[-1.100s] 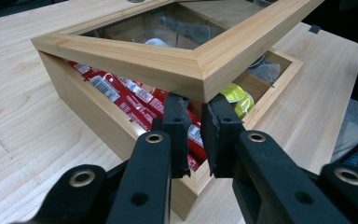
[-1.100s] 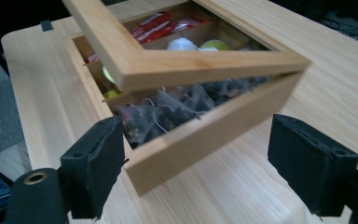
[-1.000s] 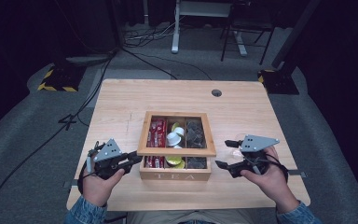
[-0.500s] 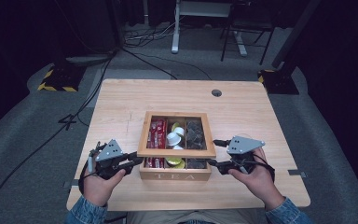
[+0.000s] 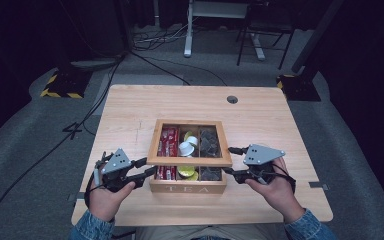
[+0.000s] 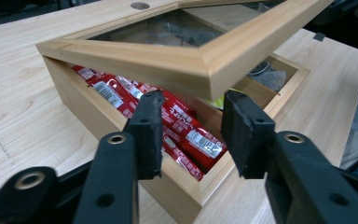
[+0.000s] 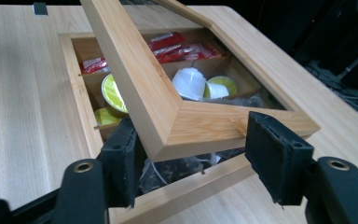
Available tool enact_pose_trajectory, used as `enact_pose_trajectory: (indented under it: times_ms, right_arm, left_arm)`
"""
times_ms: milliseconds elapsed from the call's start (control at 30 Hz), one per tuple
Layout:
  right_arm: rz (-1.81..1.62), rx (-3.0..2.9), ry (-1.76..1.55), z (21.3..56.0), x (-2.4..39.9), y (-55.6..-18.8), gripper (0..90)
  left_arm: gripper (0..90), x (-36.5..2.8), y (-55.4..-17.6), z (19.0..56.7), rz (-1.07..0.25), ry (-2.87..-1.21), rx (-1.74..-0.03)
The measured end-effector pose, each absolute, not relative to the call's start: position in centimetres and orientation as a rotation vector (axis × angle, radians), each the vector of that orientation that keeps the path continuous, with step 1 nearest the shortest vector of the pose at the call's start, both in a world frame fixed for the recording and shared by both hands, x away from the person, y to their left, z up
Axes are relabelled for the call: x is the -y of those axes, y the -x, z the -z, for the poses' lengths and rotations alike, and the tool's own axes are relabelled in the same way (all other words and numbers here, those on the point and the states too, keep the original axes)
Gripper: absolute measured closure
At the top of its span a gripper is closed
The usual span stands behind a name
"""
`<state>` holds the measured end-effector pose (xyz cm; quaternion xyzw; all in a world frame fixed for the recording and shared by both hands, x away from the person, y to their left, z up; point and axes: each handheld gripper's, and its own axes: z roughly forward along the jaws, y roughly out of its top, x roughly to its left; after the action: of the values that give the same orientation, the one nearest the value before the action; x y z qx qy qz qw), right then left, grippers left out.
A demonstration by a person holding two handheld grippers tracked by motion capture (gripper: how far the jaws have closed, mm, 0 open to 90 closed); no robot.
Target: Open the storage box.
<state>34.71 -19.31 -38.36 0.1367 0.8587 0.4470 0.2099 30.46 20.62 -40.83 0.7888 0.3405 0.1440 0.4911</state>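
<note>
Here the lid [image 5: 190, 150] is hanging tilted above the box [image 5: 187, 186], its corners between both parted jaws: left gripper [image 5: 147, 169] opening, right gripper [image 5: 231, 161] closing, neither visibly pressing.

One wooden tea box [image 5: 187, 187] stands between the two grippers, just ahead of the left gripper [image 5: 147, 170] and the right gripper [image 5: 231, 161]. It has one glass-paned lid [image 5: 190, 161], raised at the near edge. Just past the left gripper's jaws lies a bundle of red sachets [image 6: 186, 133], too overlapped to count. Beyond the right gripper's jaws sit one white capsule [image 7: 189, 84] and at least three yellow-green capsules [image 7: 113, 95]. Dark tea bags [image 7: 172, 169] lie nearest those jaws, number unclear.
</note>
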Motion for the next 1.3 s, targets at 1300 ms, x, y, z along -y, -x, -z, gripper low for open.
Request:
enact_pose_trajectory:
  times_ms: [1300]
  right_arm:
    - [-1.406, -2.276, -0.399, 29.6, 18.7, -42.4, 54.3]
  left_arm:
    - [32.3, -23.5, -31.2, 43.5, -0.458, -1.969, -0.989]
